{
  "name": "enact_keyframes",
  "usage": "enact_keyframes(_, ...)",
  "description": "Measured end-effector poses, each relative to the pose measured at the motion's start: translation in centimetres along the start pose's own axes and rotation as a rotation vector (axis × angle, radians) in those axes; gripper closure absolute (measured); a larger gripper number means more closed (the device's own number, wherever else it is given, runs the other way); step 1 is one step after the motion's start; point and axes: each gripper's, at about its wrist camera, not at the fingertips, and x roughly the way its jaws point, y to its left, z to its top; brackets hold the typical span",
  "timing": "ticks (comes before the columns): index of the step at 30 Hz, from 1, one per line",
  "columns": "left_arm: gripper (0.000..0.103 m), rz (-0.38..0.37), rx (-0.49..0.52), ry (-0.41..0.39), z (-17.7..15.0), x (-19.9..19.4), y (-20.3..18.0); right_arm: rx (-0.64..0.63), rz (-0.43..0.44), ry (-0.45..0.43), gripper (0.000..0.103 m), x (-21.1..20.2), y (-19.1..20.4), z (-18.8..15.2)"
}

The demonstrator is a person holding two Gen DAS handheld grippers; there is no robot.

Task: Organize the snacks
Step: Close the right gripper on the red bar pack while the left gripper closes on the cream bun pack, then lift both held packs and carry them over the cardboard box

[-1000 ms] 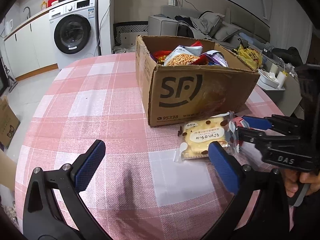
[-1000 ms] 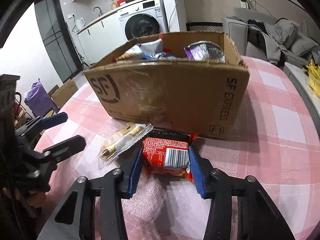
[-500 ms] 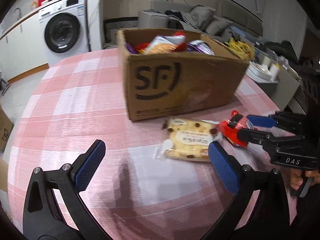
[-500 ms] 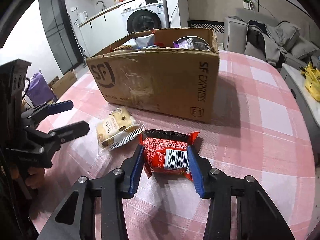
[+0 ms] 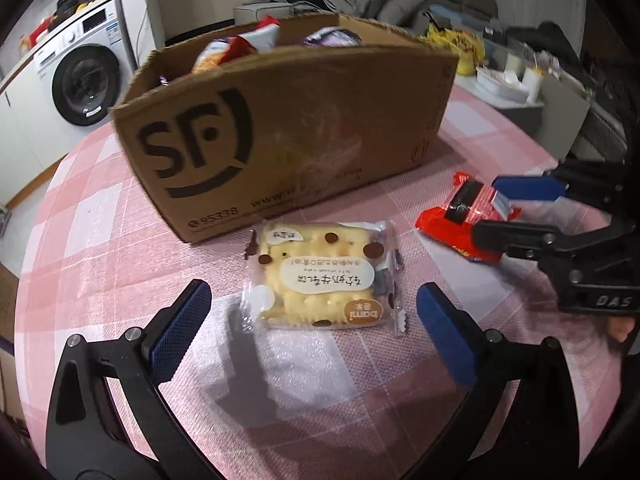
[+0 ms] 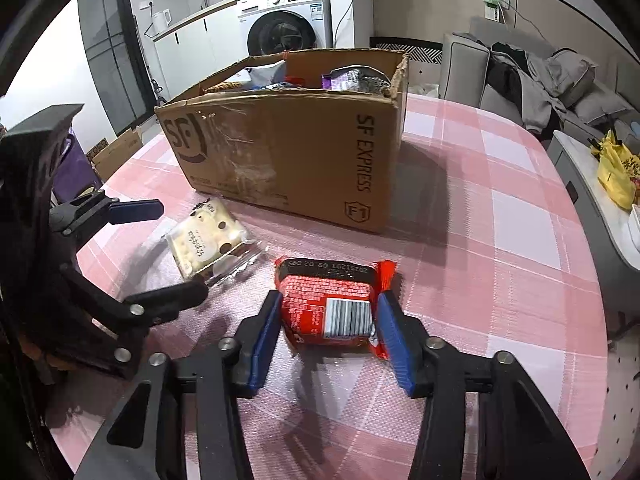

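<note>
A cardboard SF box (image 5: 288,128) full of snack packs stands on the pink checked table; it also shows in the right wrist view (image 6: 288,148). A clear pack of yellow crackers (image 5: 320,276) lies flat in front of the box, just ahead of my open left gripper (image 5: 310,326), between its jaw lines. In the right wrist view the cracker pack (image 6: 206,238) lies between the left gripper's fingers (image 6: 136,210). My right gripper (image 6: 326,326) is shut on a red snack pack (image 6: 332,304), barcode up, low over the table. The red pack (image 5: 464,216) also shows in the left wrist view.
The pink checked tablecloth (image 6: 500,216) covers a round table whose edge curves off at the right. A washing machine (image 6: 288,28) and counter stand behind. A sofa with clothes (image 6: 540,76) is at the right. A side table with a yellow bag (image 6: 616,168) stands beside the table.
My left gripper moved forward and right until the cracker pack lay between its open fingers. My right gripper drew back from the box with the red pack held in it.
</note>
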Motion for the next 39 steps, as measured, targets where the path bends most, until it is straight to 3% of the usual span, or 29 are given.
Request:
enact_keyframes(3, 0.011, -0.012, 0.027, 0.037, 0.1, 1.0, -0.6, 0.006, 0.004, 0.004, 0.046, 0.1, -0.1, 0.0)
enact_keyframes(6, 0.025, -0.048, 0.01, 0.027, 0.2, 1.0, -0.4, 0.008, 0.0, 0.011, 0.042, 0.3, -0.1, 0.0)
enact_keyframes(7, 0.033, -0.065, 0.002, 0.025, 0.1, 1.0, -0.3, 0.008, 0.0, 0.013, 0.041, 0.3, -0.1, 0.0)
enact_keyframes(10, 0.044, -0.07, 0.012, 0.013, 0.1, 0.8, -0.2, 0.015, 0.003, 0.013, 0.039, 0.4, -0.1, 0.0)
enact_keyframes(18, 0.045, -0.077, 0.021, -0.007, -0.3, -0.2, -0.2, 0.024, 0.008, 0.024, 0.033, 0.7, -0.3, 0.0)
enact_keyframes(27, 0.045, -0.063, -0.017, -0.047, -1.1, -2.5, 1.9, 0.054, 0.021, 0.026, 0.033, 1.8, -0.5, -0.1)
enact_keyframes(31, 0.045, -0.065, -0.032, -0.054, -1.0, -2.9, 2.2, 0.021, 0.021, 0.009, 0.054, 1.4, 0.1, -0.1)
enact_keyframes(39, 0.045, -0.07, -0.045, -0.096, -1.3, -5.2, 3.5, 0.019, 0.043, -0.067, 0.055, -0.5, 0.7, 0.4)
